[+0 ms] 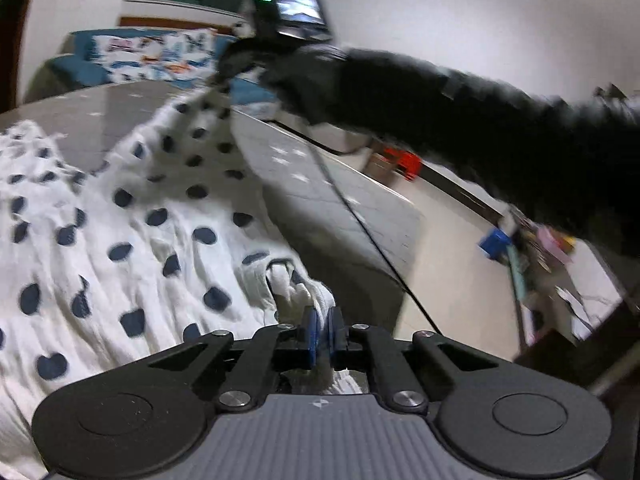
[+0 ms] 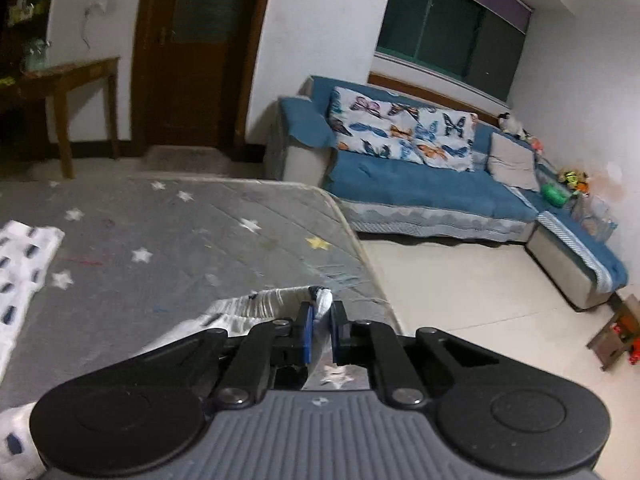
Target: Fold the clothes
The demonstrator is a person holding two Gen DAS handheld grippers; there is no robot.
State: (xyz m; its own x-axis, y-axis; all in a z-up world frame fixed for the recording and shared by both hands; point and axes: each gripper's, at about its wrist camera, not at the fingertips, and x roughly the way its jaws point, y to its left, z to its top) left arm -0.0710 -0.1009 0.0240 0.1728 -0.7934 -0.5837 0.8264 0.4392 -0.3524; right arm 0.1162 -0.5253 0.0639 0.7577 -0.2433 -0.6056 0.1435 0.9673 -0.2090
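Both grippers are clamped on the spotted white garment: left gripper bottom centre, right gripper pinching its bunched edge, jaws together, over the grey star mattress.

Both wrist cameras are looking down along their fingers, close over the grey mattress, sharing the blue sofa.

Your black sleeve was smeared with blur and covered the right gripper's body; the spotted garment ran off the left edge, and the clutter beyond the mattress was too blurred to identify
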